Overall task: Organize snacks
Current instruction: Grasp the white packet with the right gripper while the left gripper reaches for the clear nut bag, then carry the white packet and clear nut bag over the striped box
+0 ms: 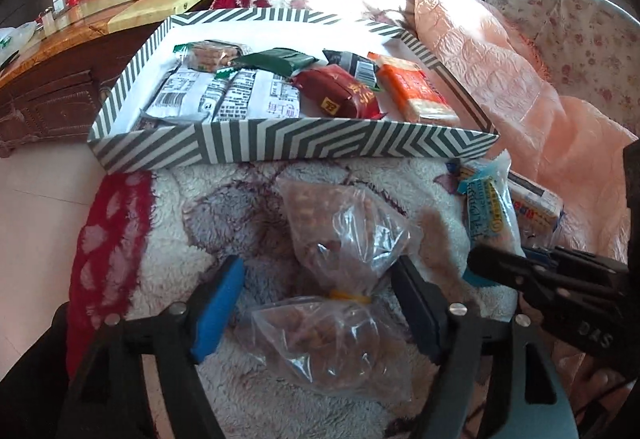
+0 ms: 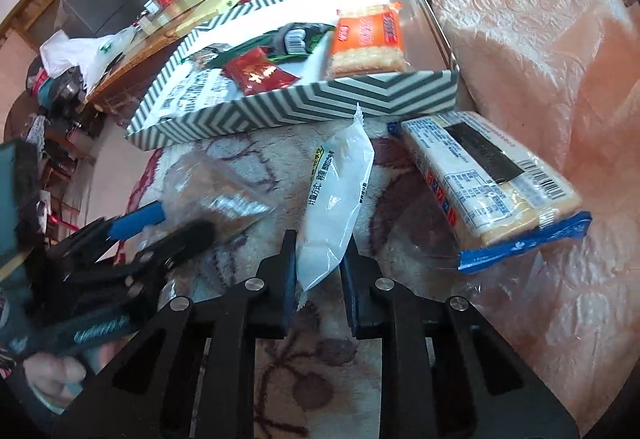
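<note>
A: Now, item one: your left gripper (image 1: 316, 303). Its fingers stand wide apart on either side of a clear knotted bag of brown snacks (image 1: 344, 243), which lies on the fleece blanket (image 1: 224, 207) of the bed. Nothing is gripped; you seem set to close near the yellow tie (image 1: 349, 296), likely because the waist is the narrowest part.

B: And the right?

A: Item two: your right gripper (image 2: 318, 271). Its fingers are narrowed around the near end of a white snack packet (image 2: 338, 199). They look close to both sides, but whether they press it I cannot tell. The packet's far tip points at the box, so a short carry forward would suit.

B: The container?

A: Item three: striped box (image 1: 340, 143), shallow, open-topped, at the far side of the blanket. Contents: white barcoded packs (image 1: 224, 95) at left, a dark green packet (image 1: 276, 61) behind them, a red packet (image 1: 340, 93) in the middle, a black packet (image 1: 356, 67) behind it, an orange cracker pack (image 1: 412, 91) at right.

B: Anything outside it?

A: A blue-edged cracker pack (image 2: 492, 175), lying on the bed just right of the white packet, near the box's front wall. By my judgement three snacks remain unsorted.
</note>
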